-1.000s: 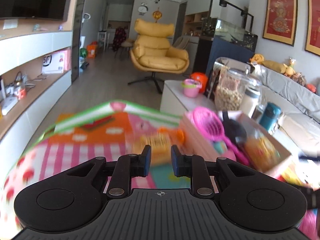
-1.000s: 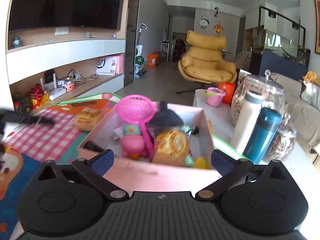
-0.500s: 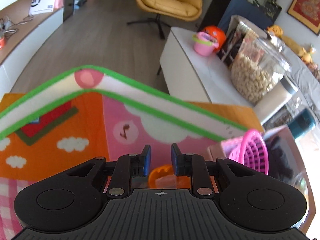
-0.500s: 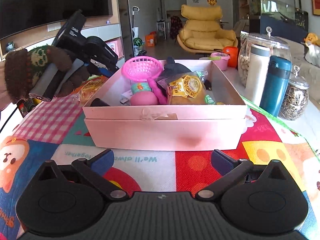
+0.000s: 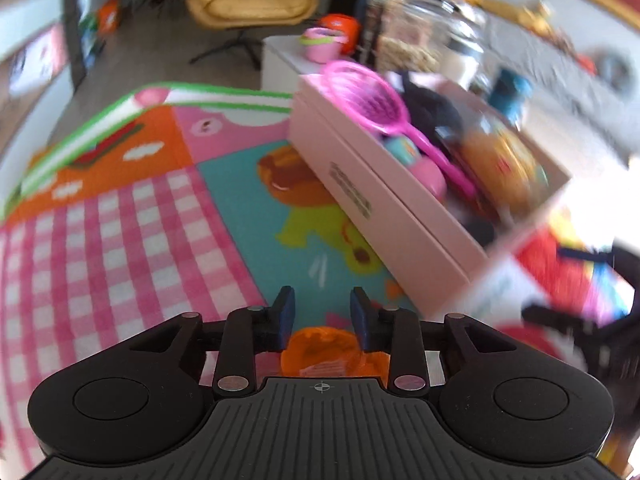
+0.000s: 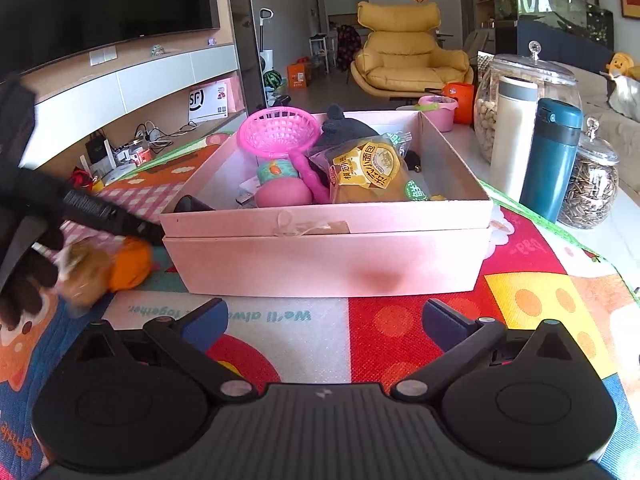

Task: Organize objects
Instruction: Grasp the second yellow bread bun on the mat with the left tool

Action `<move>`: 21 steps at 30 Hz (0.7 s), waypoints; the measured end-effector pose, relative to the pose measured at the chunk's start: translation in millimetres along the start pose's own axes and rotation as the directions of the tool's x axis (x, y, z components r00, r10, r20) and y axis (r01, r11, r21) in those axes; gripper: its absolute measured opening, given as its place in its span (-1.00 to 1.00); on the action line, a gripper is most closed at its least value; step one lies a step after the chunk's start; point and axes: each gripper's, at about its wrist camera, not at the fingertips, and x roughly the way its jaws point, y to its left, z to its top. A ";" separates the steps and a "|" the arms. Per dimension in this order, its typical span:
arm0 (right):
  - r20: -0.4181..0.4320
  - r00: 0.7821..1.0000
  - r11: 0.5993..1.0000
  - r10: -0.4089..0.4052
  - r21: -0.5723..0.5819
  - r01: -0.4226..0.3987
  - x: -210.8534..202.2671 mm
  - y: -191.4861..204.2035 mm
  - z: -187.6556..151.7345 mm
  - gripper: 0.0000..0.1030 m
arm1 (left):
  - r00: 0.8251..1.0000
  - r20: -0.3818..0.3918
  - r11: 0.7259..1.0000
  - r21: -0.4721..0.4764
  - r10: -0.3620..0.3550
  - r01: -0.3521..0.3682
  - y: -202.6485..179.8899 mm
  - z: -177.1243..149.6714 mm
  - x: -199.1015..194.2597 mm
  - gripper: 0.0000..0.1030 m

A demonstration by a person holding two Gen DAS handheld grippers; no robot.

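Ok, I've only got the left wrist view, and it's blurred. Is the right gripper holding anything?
Observer: No. The right gripper is open and empty, over the mat in front of the pink box.
Operator: And the orange packet at my jaws?
Observer: The orange packet lies on the mat by the box's near left corner, as the right wrist view shows it. The left gripper, whose jaws have just been opening, is over it.
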 end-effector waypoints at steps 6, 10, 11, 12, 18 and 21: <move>-0.015 1.000 1.000 -0.002 0.004 0.002 2.5 -1.0 0.6 1.00 | 0.999 -0.034 0.996 0.090 0.018 -0.015 -23.9 -1.9 2.3 0.01; -0.003 1.000 1.000 0.003 0.027 -0.003 0.2 -4.8 0.6 1.00 | 0.999 0.028 0.998 0.060 -0.031 0.029 -26.3 -5.4 -15.1 0.02; 0.002 1.000 1.000 0.002 0.031 -0.002 -0.5 -5.5 0.4 1.00 | 0.997 0.067 0.997 0.064 -0.034 0.030 -29.0 -8.1 -27.2 0.02; 0.006 1.000 0.999 0.002 0.035 -0.002 -1.3 -6.2 0.1 1.00 | 0.993 0.115 0.998 0.064 -0.032 0.024 -32.6 -11.0 -43.3 0.03; 0.016 1.000 0.999 0.018 0.037 -0.018 -3.2 -7.0 -0.1 1.00 | 0.965 0.202 0.963 -0.243 0.167 -0.116 -3.0 -41.1 -106.5 0.03; 0.023 1.000 0.999 0.021 0.039 -0.022 -3.7 -6.5 -0.4 1.00 | 0.976 0.137 0.853 -0.516 0.168 -0.074 33.2 -67.6 -116.8 0.01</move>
